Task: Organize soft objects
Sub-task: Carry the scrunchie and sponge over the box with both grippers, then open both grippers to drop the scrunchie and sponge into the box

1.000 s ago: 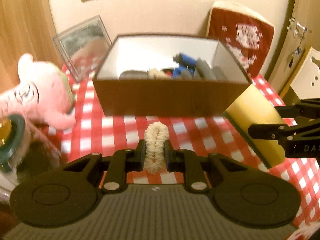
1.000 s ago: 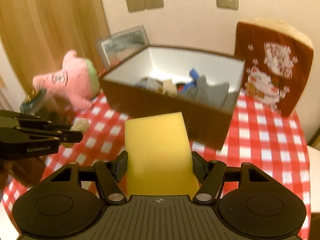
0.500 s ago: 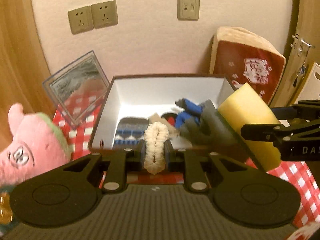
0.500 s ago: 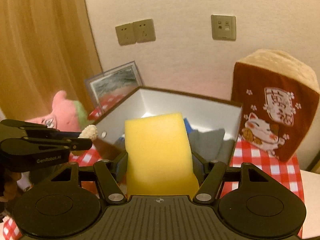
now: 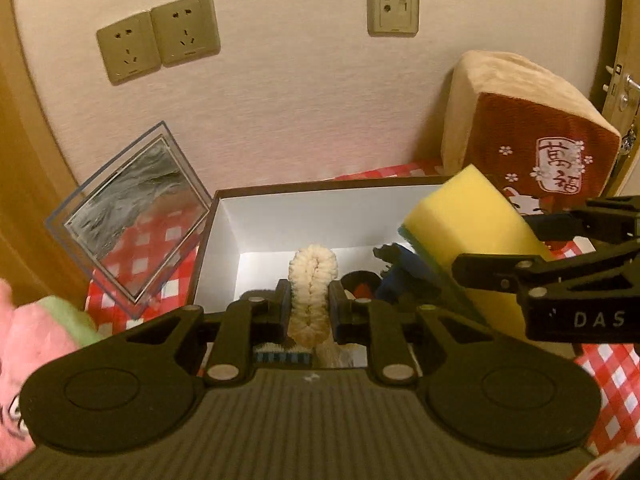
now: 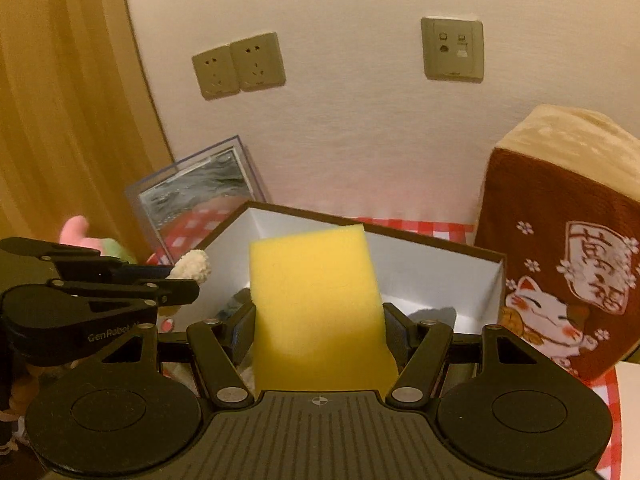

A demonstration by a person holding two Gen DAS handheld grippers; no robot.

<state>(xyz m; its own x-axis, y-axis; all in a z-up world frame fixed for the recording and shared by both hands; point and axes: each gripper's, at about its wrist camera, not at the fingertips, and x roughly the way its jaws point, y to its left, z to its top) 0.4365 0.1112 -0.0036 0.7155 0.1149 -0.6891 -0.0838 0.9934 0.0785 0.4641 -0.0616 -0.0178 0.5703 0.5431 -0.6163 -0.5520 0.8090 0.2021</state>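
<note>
Left wrist view. The left gripper (image 5: 310,307) pinches a cream fuzzy scrunchie (image 5: 313,280) between its pads, the loop standing upright and squeezed narrow. It hangs above the near edge of a brown box (image 5: 224,216) with a white inside. In the box lie a blue soft item (image 5: 404,276), something dark with a red patch (image 5: 360,286) and a striped piece (image 5: 282,356) low behind the fingers; what these are is hard to tell. At right the right gripper (image 5: 516,246) comes in from the side, clamped on a yellow sponge (image 5: 468,216), which sits over the box's right end. A clear framed panel (image 5: 132,216) leans against the wall left of the box. A pink plush toy (image 5: 28,356) fills the lower left corner. A red and tan cushion (image 5: 532,136) stands at right. Red-checked cloth (image 5: 608,368) covers the worktop. Wall sockets (image 5: 160,36) above.

Right wrist view. The right gripper (image 6: 318,324) holds the yellow sponge (image 6: 316,296) by its two side edges, jaws wide, broad face toward the camera. The sponge hangs over the open box (image 6: 440,268). At left the left gripper (image 6: 182,282) shows side-on with the scrunchie (image 6: 194,266) poking from its tip, over the box's left corner. The cushion (image 6: 560,240) with a cat print stands just right of the box. The framed panel (image 6: 196,192) leans behind; the plush toy (image 6: 76,228) peeks out beyond the left gripper.
</note>
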